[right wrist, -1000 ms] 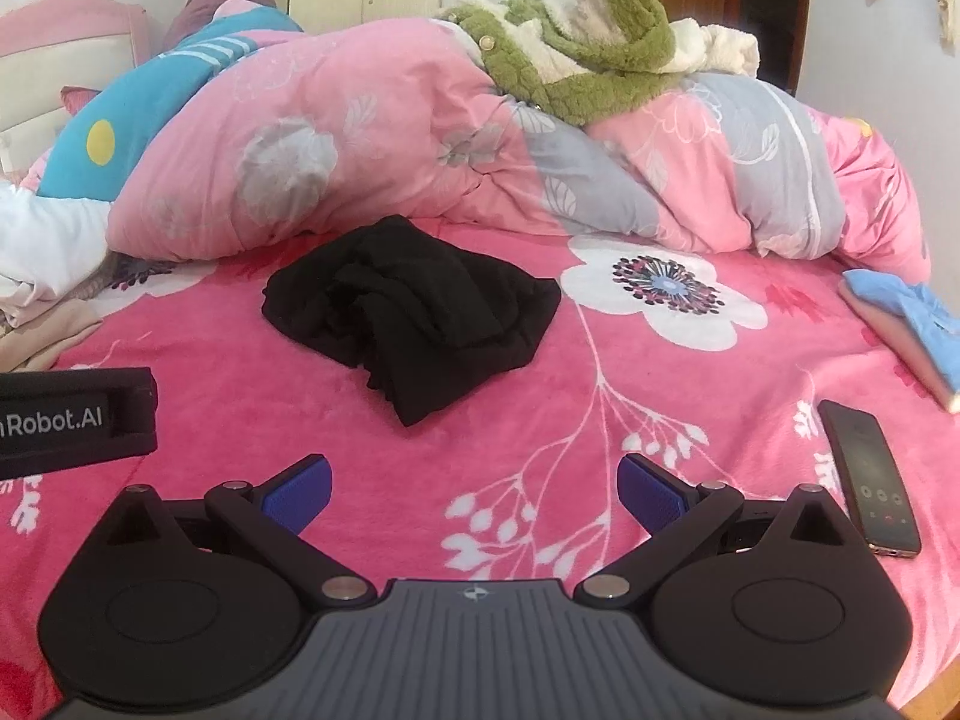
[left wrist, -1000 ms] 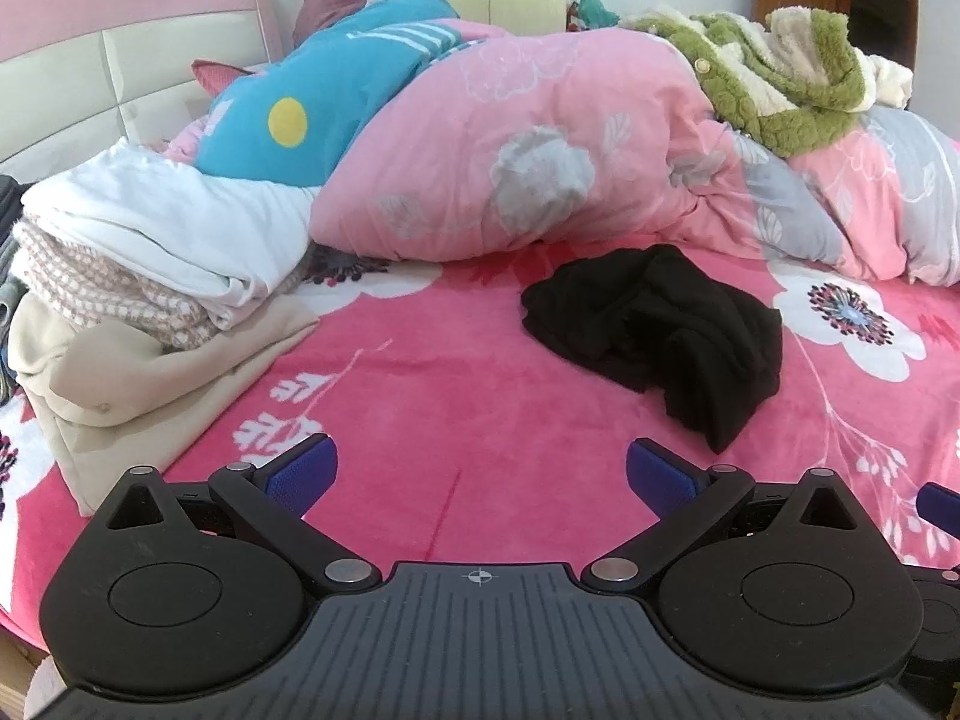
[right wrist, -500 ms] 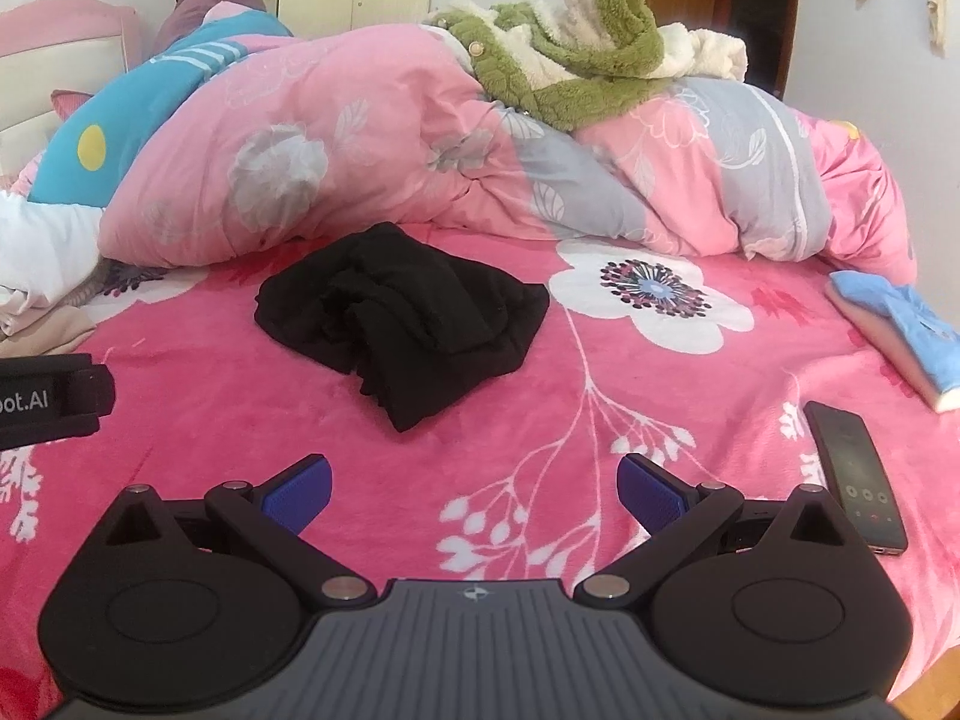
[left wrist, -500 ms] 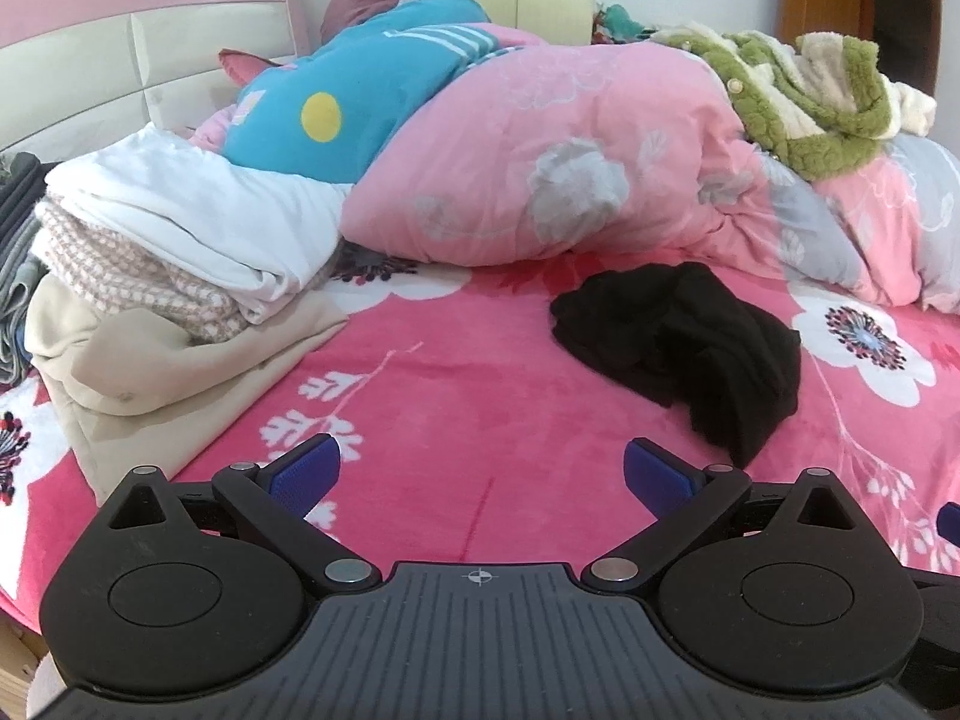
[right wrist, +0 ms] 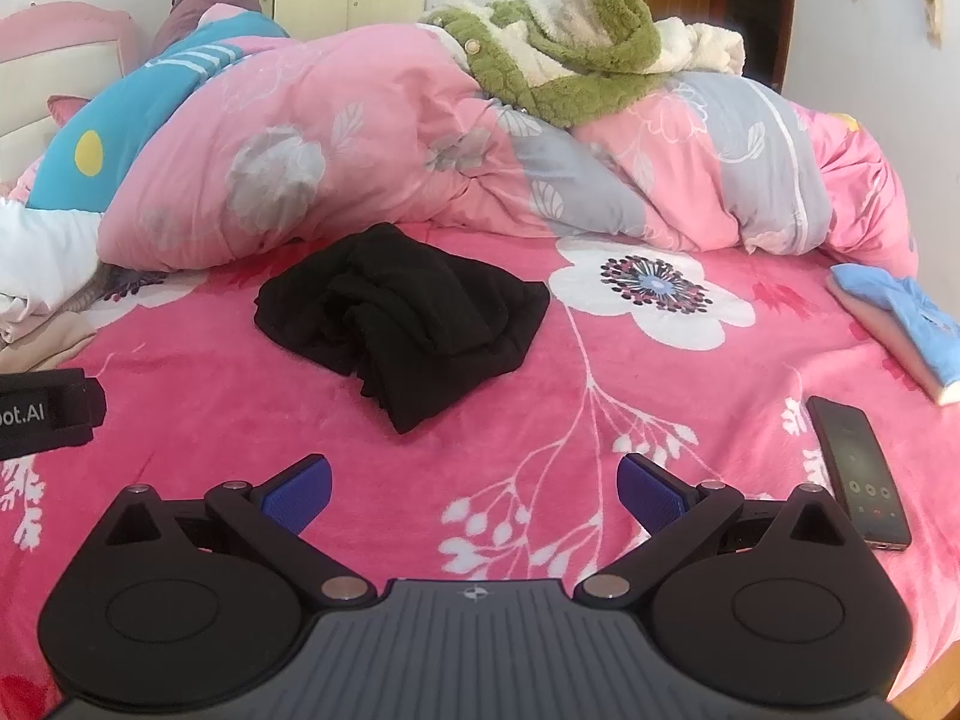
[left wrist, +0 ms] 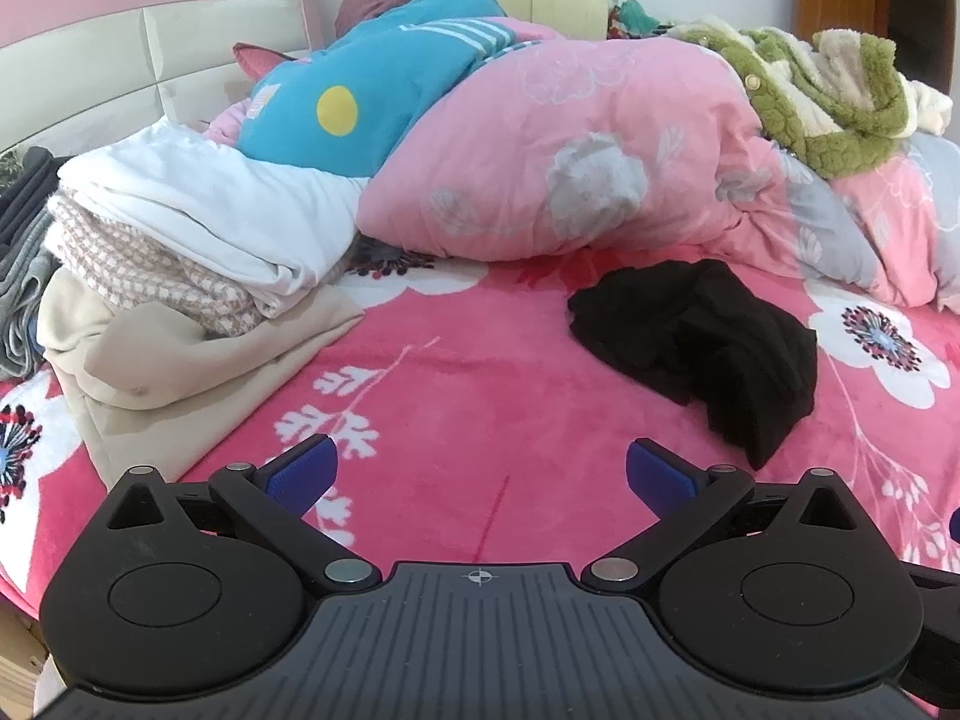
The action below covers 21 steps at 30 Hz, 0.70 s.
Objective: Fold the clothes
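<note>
A crumpled black garment (left wrist: 702, 348) (right wrist: 402, 318) lies in a heap on the pink flowered bedspread (left wrist: 480, 396) (right wrist: 600, 420). My left gripper (left wrist: 477, 471) is open over the bedspread, short of the garment and to its left, with nothing between its blue pads. My right gripper (right wrist: 474, 483) is open too, near the bed's front, with the garment ahead and slightly left. The left gripper's black body (right wrist: 42, 414) shows at the left edge of the right wrist view.
A pile of folded clothes, white (left wrist: 198, 204), checked and beige (left wrist: 180, 366), sits at the left. A bunched pink quilt (left wrist: 570, 162) (right wrist: 372, 138) with a green fleece (right wrist: 576, 60) fills the back. A phone (right wrist: 855, 468) and a blue folded cloth (right wrist: 900, 324) lie at the right.
The left gripper has drifted left and back, so the clothes pile looms larger and the black garment sits further right. The right gripper's view has shifted slightly. Both stayed open.
</note>
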Tool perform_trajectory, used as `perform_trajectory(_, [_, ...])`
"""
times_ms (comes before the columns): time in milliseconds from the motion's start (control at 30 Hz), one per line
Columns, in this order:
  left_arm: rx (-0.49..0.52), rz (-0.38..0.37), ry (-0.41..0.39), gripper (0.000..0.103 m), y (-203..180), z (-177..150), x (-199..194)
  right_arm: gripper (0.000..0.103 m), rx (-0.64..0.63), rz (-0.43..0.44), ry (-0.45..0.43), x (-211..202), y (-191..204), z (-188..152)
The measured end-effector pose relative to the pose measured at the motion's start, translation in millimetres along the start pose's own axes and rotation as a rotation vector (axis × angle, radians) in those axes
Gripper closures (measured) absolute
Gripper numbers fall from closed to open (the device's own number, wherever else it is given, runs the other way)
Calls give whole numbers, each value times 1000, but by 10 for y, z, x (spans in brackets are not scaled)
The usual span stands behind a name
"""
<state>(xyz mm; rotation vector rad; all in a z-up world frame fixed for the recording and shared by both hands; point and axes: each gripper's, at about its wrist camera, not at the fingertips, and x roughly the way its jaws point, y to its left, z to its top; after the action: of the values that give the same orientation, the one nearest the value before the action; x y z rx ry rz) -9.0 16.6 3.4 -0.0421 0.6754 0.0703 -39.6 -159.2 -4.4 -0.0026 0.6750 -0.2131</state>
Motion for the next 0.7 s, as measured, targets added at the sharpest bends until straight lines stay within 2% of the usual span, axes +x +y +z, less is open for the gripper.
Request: perform_trajectory(700, [9,17,2,0,-31,2,32,0,3,1,-3,23,-12,6])
